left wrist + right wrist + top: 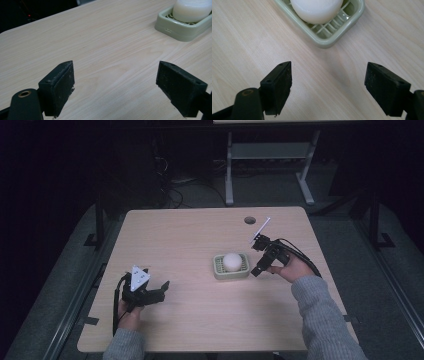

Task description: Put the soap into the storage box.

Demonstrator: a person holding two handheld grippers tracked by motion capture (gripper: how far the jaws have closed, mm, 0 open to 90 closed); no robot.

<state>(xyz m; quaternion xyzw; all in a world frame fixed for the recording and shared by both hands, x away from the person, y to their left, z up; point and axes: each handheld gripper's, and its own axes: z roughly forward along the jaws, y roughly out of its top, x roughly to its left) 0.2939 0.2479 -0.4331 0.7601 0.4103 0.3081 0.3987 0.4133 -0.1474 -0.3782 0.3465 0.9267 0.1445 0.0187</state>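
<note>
Right gripper (260, 266) beside green soap dish (218, 269) holding white soap (231, 261), jaws apart; left gripper (157, 291) likewise apart, over bare worktop (190, 235).

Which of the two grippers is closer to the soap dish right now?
The right gripper, just beside the soap dish; the left gripper sits well off toward the table's near left.

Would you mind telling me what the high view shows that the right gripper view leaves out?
High view alone: the person's two hands, the left tool near the table's front left, and the whole table with its cable hole. Right gripper view alone: the dish's slatted floor close up, between the right tool's wide-apart jaws. Both: the white soap in the green soap dish.
</note>
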